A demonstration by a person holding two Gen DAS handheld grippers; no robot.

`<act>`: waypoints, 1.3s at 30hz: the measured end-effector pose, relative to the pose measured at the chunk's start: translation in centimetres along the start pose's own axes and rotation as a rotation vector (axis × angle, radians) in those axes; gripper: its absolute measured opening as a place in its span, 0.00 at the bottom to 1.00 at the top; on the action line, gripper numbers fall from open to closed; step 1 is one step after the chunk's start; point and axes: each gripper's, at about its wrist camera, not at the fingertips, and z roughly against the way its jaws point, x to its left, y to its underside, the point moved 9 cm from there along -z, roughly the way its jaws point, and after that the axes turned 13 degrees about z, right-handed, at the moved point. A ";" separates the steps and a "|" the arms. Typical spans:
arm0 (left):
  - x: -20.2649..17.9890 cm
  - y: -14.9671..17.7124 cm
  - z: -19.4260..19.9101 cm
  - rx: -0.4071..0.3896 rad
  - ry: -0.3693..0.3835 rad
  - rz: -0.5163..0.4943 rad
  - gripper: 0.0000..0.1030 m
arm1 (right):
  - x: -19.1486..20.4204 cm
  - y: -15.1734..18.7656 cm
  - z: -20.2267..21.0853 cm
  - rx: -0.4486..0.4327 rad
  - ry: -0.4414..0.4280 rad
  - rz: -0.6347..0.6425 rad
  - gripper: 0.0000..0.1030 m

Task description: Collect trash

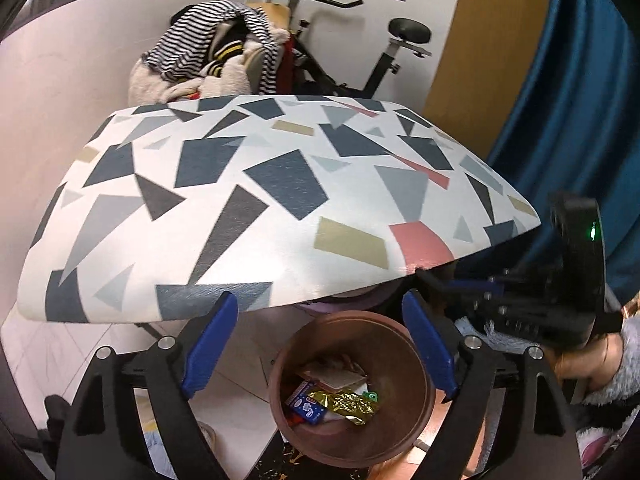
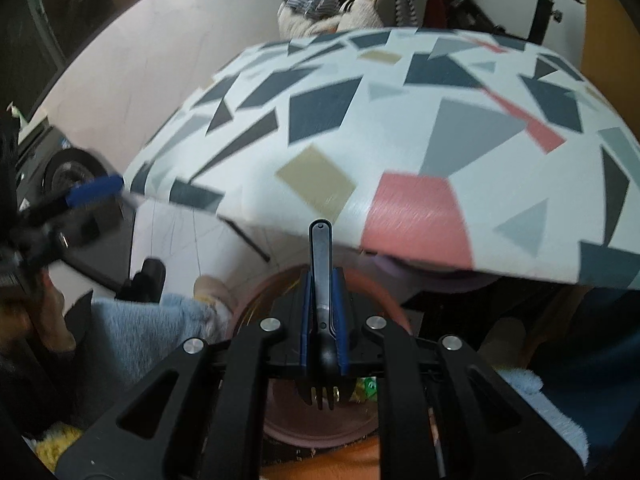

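Overhead, patterned tabletop point(image 1: 248, 200), exercise bike point(image 1: 360, 60) behind

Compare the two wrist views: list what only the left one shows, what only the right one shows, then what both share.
Only the left wrist view: the wrappers lying inside the brown bin, and the open left tool above it.
Only the right wrist view: the black plastic fork clamped in the right tool, tines toward the camera.
Both: the patterned tabletop, the bin and the clothes pile.
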 end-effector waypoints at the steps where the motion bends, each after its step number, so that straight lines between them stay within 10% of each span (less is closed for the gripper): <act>1: 0.2 0.0 0.1 0.000 -0.005 0.006 0.82 | 0.4 0.4 -0.4 0.016 -0.008 0.005 0.14; 15: 1.0 0.6 0.3 0.002 -0.015 0.030 0.85 | 2.7 2.8 -3.0 0.126 -0.047 0.027 0.18; 18: 1.0 0.6 0.3 0.002 -0.016 0.029 0.85 | 2.5 2.9 -3.0 0.126 -0.031 0.017 0.28; 25: 1.2 0.5 0.2 -0.002 -0.023 0.028 0.87 | 1.7 2.0 -1.9 0.075 0.033 0.014 0.90; 39: -0.1 -4.6 4.5 -0.202 -0.096 -0.034 0.94 | 0.5 -4.1 4.2 -0.085 0.218 0.144 0.94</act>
